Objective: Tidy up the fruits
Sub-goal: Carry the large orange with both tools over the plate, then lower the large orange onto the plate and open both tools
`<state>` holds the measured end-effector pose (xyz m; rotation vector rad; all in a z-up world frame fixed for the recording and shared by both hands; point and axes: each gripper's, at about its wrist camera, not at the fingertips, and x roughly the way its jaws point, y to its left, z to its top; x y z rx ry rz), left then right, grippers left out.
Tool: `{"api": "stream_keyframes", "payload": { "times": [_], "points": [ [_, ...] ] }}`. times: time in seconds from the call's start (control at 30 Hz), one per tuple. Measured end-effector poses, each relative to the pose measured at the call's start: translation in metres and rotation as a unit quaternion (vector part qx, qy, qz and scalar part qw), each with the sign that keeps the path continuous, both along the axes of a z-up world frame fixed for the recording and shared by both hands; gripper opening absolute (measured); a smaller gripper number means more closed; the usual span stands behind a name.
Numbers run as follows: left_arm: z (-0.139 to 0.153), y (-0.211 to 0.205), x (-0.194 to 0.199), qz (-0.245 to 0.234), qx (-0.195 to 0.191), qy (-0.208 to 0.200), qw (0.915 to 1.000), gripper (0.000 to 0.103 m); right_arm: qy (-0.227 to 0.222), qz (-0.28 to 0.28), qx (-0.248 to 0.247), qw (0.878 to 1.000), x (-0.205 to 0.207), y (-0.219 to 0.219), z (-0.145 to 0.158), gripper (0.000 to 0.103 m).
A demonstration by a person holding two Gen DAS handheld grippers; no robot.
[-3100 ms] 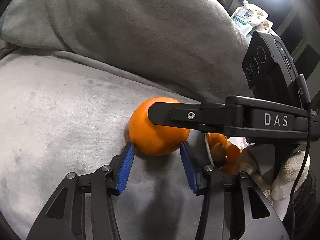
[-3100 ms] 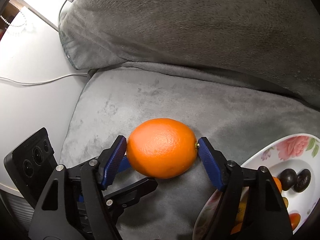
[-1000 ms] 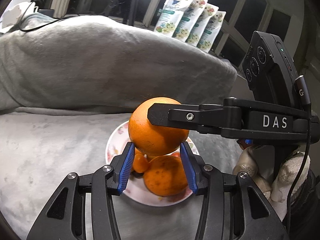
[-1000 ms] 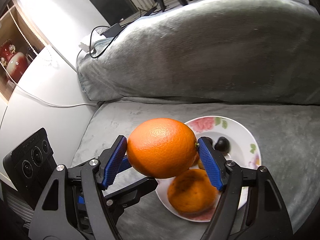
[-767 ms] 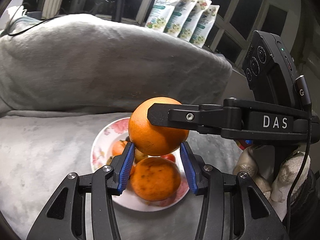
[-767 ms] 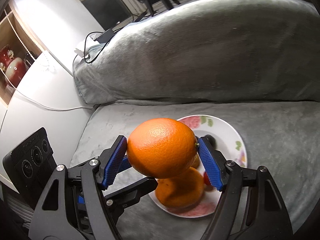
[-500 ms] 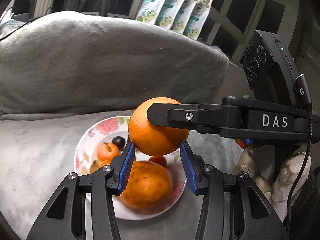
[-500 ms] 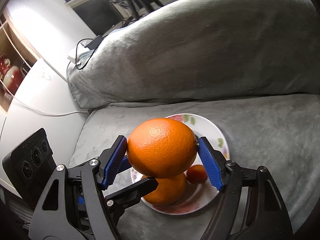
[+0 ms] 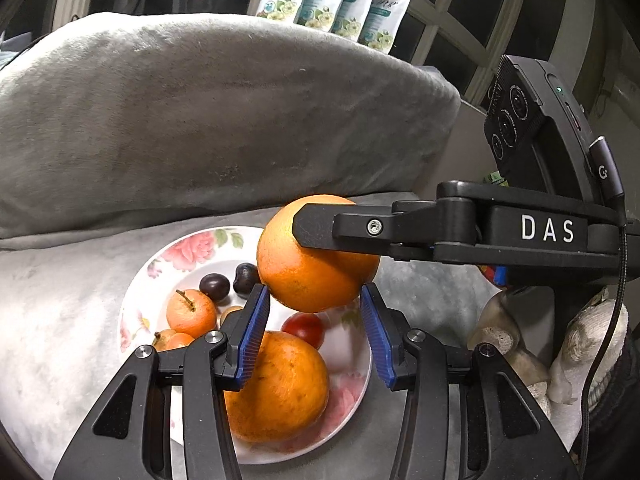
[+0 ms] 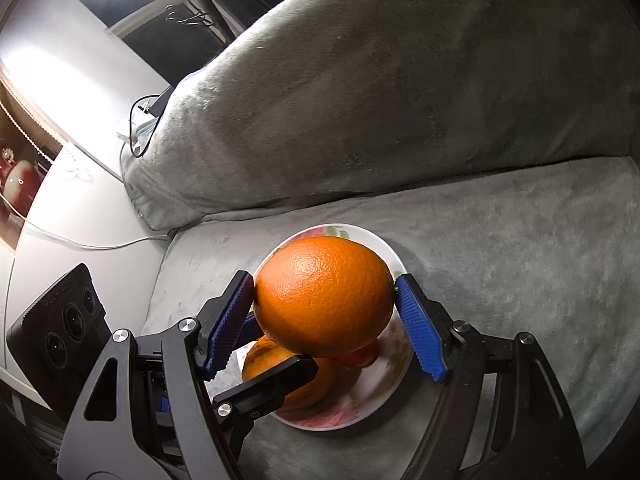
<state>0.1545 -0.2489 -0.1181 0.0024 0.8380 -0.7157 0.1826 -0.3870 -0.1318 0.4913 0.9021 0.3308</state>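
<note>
1. Left wrist view: a floral plate (image 9: 138, 300) sits on a grey sofa cushion (image 9: 52, 320), in front of the grey backrest (image 9: 200, 120).
2. Plate contents: a big orange fruit (image 9: 280, 388) at the near edge, a small orange fruit with a stem (image 9: 191, 313) left of centre, another small orange one (image 9: 172, 340) partly hidden just nearer, two dark plums (image 9: 230, 280) toward the far side, and one small red fruit (image 9: 303, 329) near the middle.
3. The orange (image 9: 312, 268) hangs in the air above the plate. The right gripper (image 9: 320, 236) reaches in from the right, one black finger lying across the orange's top.
4. The left gripper (image 9: 316, 328) is below, its blue fingers (image 9: 254, 328) spread wide, one at each side of the orange's underside. Whether they touch the orange cannot be told.
5. Four printed pouches (image 9: 340, 0) stand against the far window.
6. Right wrist view: the right gripper (image 10: 324, 320) has its blue fingers (image 10: 420, 328) closed against both sides of the orange (image 10: 324, 296), gripping it above the plate (image 10: 394, 384).
7. The orange hides most of the plate; the big orange fruit (image 10: 276, 364) and a sliver of the red fruit (image 10: 360, 356) show beneath.
8. One black finger of the left gripper (image 10: 264, 388) crosses under the orange from the near left.
</note>
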Motion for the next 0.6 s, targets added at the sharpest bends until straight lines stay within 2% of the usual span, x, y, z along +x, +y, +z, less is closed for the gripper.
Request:
{"api": "stream_keyframes", "payload": {
  "times": [0.47, 0.6],
  "points": [
    [-0.001, -0.0028, 0.0011, -0.003, 0.006, 0.006, 1.0, 0.046, 0.004, -0.006, 0.003, 1.0, 0.0015, -0.003, -0.0045, 0.076],
    [0.0031, -0.0024, -0.0021, -0.01, 0.004, -0.004, 0.9999, 0.045, 0.001, -0.009, 0.01, 1.0, 0.0023, -0.0071, -0.0033, 0.076]
  ]
}}
